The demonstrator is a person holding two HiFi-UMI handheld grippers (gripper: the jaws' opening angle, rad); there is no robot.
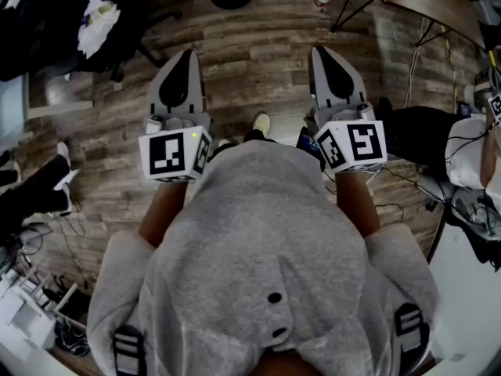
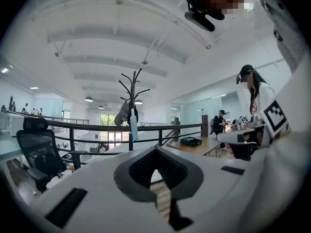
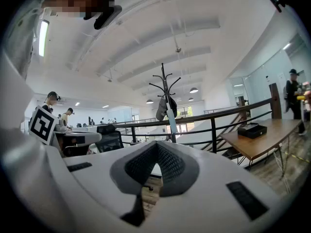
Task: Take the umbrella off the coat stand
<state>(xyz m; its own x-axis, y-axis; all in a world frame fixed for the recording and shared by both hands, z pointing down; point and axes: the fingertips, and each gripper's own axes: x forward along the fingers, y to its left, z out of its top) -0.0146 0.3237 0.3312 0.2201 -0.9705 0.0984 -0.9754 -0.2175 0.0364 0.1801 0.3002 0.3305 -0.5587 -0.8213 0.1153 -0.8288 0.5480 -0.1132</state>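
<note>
Holding both grippers out level over the wooden floor [image 1: 258, 61], the person in a grey hoodie [image 1: 258, 241] has the left gripper [image 1: 186, 55] and the right gripper [image 1: 322, 52] well apart and side by side. In the left gripper view its fingers [image 2: 97, 181] are closed, tips meeting, with nothing between them; in the right gripper view that gripper's fingers [image 3: 214, 178] are closed and empty too. Far ahead of both, a black coat stand [image 3: 167, 89] rises beside a black railing [image 3: 223, 113]. The umbrella [image 3: 172, 122], slim and pale blue, hangs down along the stand's pole just beside a grey item [image 3: 161, 109] hung on the same stand. Neither gripper is near it. A wooden tabletop [image 3: 265, 137] with a black box [image 3: 251, 130] on it stands to the right of the stand.
</note>
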